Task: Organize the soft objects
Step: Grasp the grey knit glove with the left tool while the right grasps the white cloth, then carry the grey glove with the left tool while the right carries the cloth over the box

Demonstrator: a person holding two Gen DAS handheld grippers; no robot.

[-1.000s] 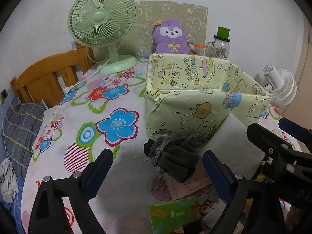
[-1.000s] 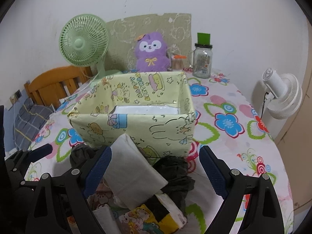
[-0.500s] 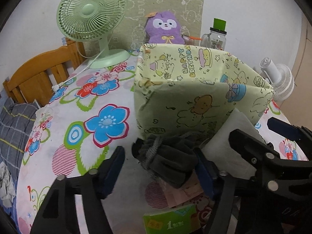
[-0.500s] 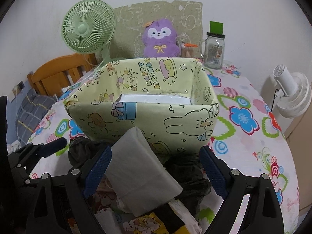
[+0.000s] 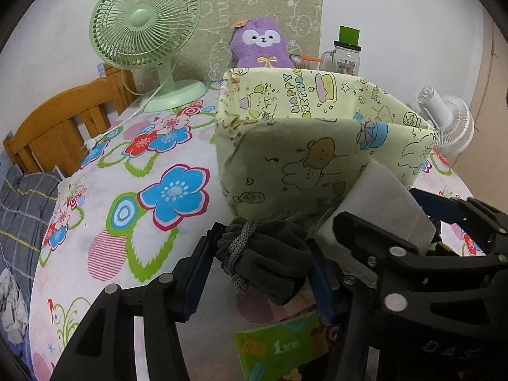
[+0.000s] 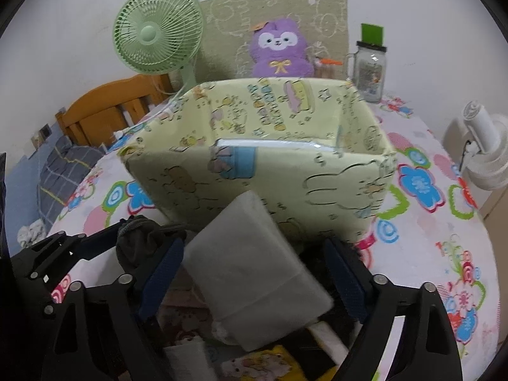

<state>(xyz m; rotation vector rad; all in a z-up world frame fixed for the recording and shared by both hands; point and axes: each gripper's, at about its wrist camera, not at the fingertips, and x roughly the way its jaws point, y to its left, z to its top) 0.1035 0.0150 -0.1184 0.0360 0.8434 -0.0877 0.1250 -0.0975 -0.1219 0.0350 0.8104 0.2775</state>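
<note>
A dark grey drawstring pouch (image 5: 266, 260) lies on the flowered tablecloth in front of a yellow cartoon-print storage box (image 5: 317, 139). My left gripper (image 5: 258, 273) has closed around the pouch, both blue pads touching its sides. A white tissue pack (image 6: 254, 270) leans against the box (image 6: 263, 158). My right gripper (image 6: 254, 276) is open, its fingers on either side of the pack with gaps. The pouch also shows in the right wrist view (image 6: 139, 244). A white flat item (image 6: 270, 144) lies inside the box.
A green fan (image 5: 149, 31), purple plush (image 5: 263, 44) and glass jar (image 5: 346, 54) stand behind the box. A white fan (image 5: 451, 123) is at the right. A green packet (image 5: 279, 346) and other small packs lie in front. A wooden chair (image 5: 60, 127) stands at the left.
My left gripper moved forward and closed its fingers onto the dark pouch. My right gripper moved forward so the white pack lies between its open fingers.
</note>
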